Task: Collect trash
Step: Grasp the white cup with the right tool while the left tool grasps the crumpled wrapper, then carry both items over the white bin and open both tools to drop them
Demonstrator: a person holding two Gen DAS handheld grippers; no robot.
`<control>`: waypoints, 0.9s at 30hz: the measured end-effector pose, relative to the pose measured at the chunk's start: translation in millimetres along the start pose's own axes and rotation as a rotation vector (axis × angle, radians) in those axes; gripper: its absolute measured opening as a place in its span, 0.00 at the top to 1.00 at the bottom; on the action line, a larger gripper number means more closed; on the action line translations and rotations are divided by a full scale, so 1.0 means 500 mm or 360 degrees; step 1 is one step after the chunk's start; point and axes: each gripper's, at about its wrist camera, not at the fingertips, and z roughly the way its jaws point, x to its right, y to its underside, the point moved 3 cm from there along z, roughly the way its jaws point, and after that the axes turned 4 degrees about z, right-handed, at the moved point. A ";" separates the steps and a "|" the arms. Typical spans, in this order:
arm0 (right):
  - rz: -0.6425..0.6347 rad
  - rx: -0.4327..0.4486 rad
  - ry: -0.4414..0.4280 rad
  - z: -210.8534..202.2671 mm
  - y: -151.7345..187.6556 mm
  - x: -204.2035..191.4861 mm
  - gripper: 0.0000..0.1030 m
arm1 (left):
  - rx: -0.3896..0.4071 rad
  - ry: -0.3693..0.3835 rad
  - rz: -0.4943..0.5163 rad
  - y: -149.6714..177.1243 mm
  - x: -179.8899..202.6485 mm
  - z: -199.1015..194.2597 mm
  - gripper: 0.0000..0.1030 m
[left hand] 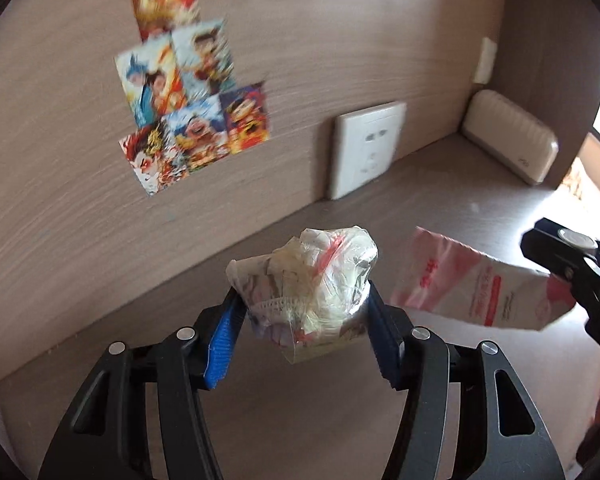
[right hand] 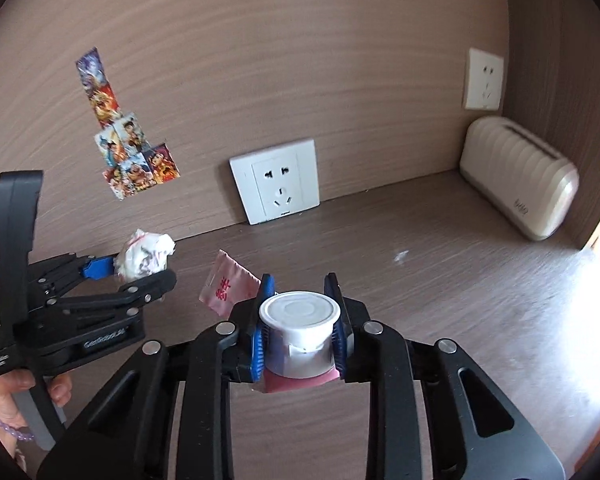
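In the left wrist view my left gripper (left hand: 304, 312) is shut on a crumpled wad of clear plastic and paper (left hand: 308, 280), held off the brown desk (left hand: 260, 420). To its right my right gripper (left hand: 560, 276) holds a pink-and-white packet (left hand: 480, 284). The right wrist view shows my right gripper (right hand: 300, 332) shut on a small white lidded cup (right hand: 300, 320), with the pink packet (right hand: 228, 288) pinched along and sticking out to the left. My left gripper (right hand: 140, 270) holds the wad (right hand: 146, 256) at the left of that view.
Wall sockets (right hand: 276, 180) (right hand: 484, 78) sit on the back panel above the desk (right hand: 440, 280). A beige ribbed box (right hand: 520, 184) stands in the right corner. Colourful stickers (left hand: 188, 112) cover the wall. A hand with a purple bead bracelet (right hand: 4, 420) grips the left tool.
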 end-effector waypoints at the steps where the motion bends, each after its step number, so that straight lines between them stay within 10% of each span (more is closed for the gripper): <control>1: -0.0006 0.0011 0.0007 -0.015 0.000 0.002 0.73 | 0.0011 0.0016 0.0007 0.001 0.018 -0.011 0.44; 27: 0.0342 0.0074 0.0602 -0.440 0.215 0.438 0.73 | 0.0029 0.0499 0.0590 0.057 0.642 -0.111 0.44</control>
